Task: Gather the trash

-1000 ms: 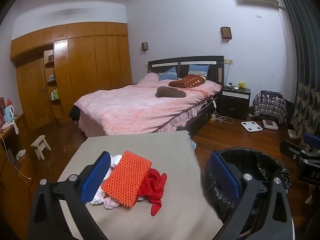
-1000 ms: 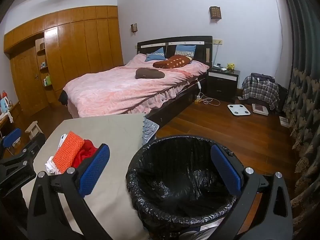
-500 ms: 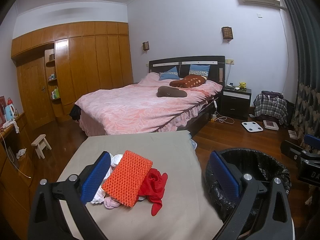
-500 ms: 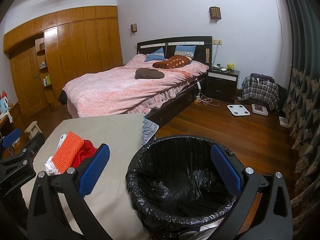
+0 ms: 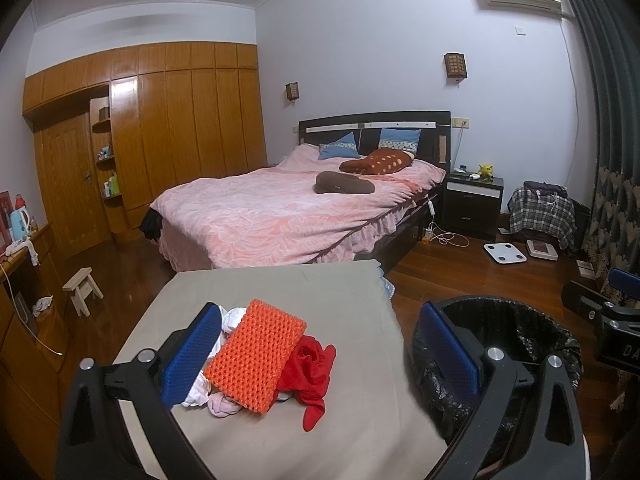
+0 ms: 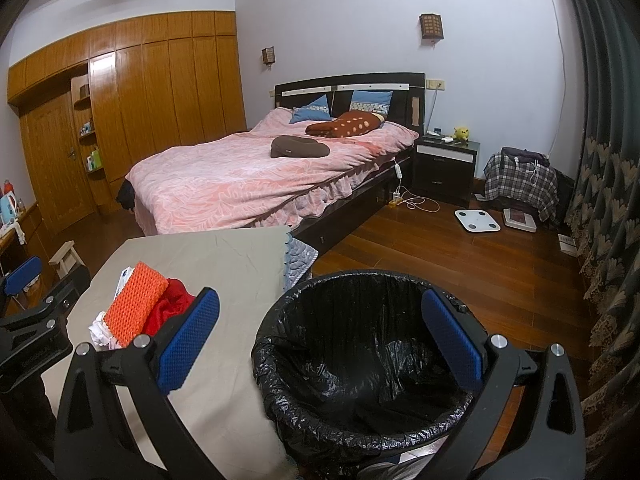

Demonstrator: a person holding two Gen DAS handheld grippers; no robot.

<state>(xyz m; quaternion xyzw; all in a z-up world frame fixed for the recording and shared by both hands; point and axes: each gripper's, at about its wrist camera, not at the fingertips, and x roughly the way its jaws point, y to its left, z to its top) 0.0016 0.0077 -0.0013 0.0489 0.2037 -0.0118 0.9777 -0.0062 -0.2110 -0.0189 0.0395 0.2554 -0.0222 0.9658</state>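
Nothing has moved: left gripper (image 5: 320, 354) stays wide over trash pile (image 5: 266, 360).

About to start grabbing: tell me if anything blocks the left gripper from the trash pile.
Nothing visible does. The open left gripper faces the trash pile on the table, nothing between them.

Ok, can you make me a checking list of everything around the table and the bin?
Surface: table under a plain beige cover.
Job's things: orange mesh pad on a red cloth and white crumpled scraps; black-lined bin beside the table, nothing seen inside.
Clutter: white scale on the floor.
Grippers: left gripper open, near the pile; right gripper open, over the bin.
Cables: white cord by the bed.
Surroundings: pink bed, wooden wardrobe.
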